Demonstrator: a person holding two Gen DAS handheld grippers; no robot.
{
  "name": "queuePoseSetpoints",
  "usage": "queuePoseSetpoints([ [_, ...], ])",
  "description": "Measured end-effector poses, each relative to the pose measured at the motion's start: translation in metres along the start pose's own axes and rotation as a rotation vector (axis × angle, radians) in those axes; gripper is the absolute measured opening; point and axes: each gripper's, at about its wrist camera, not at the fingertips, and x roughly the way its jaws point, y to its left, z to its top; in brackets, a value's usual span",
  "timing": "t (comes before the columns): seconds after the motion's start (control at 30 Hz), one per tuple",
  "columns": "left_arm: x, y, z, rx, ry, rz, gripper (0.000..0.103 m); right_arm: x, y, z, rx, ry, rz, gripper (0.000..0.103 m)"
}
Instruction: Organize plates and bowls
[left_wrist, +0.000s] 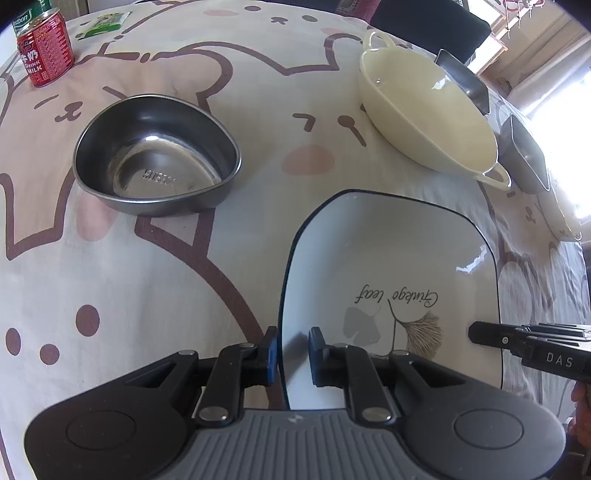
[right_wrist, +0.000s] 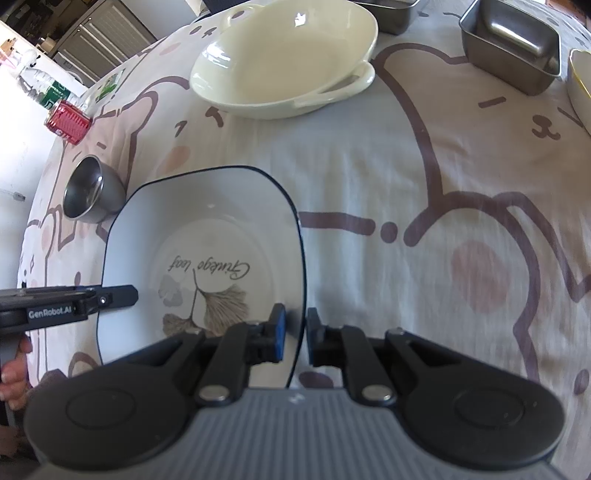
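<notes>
A white square plate (left_wrist: 391, 258) with a dark rim and a ginkgo leaf print lies near the front of the table; it also shows in the right wrist view (right_wrist: 207, 221). My left gripper (left_wrist: 292, 349) straddles its left rim, jaws closed onto it. My right gripper (right_wrist: 295, 334) straddles its right rim the same way. A round steel bowl (left_wrist: 155, 155) sits left of the plate. A cream two-handled dish (left_wrist: 424, 114) sits beyond it, also in the right wrist view (right_wrist: 284, 55).
A red milk can (left_wrist: 44, 51) stands at the far left. Steel rectangular trays (right_wrist: 511, 40) and a gold-rimmed white bowl (right_wrist: 580, 88) sit at the far right. The tablecloth (right_wrist: 443, 184) has a cartoon animal print.
</notes>
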Motion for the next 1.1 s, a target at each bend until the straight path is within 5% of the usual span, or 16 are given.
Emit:
queuePoseSetpoints([
  [0.23, -0.001, 0.001, 0.000, -0.002, 0.006, -0.009, 0.021, -0.001, 0.004, -0.004, -0.035, -0.003, -0.019, 0.017],
  [0.3, -0.003, 0.000, -0.001, -0.002, 0.006, -0.010, 0.037, -0.002, 0.004, -0.005, -0.037, -0.003, -0.020, 0.021],
  [0.43, -0.009, -0.003, -0.005, 0.014, -0.008, 0.007, 0.048, -0.007, 0.003, -0.010, -0.054, -0.020, -0.027, 0.042],
  [0.57, -0.017, -0.004, -0.010, 0.031, -0.025, 0.021, 0.071, -0.014, 0.003, -0.018, -0.061, -0.037, -0.037, 0.062],
  [0.8, -0.049, -0.008, -0.018, 0.073, -0.143, 0.013, 0.101, -0.036, 0.006, -0.035, -0.086, -0.111, -0.073, 0.093],
  [0.9, -0.063, -0.013, -0.022, 0.108, -0.204, 0.019, 0.103, -0.050, 0.007, -0.042, -0.098, -0.166, -0.087, 0.103],
  [1.1, -0.093, -0.021, -0.025, 0.150, -0.338, 0.014, 0.103, -0.093, 0.003, -0.055, -0.073, -0.345, -0.097, 0.103],
])
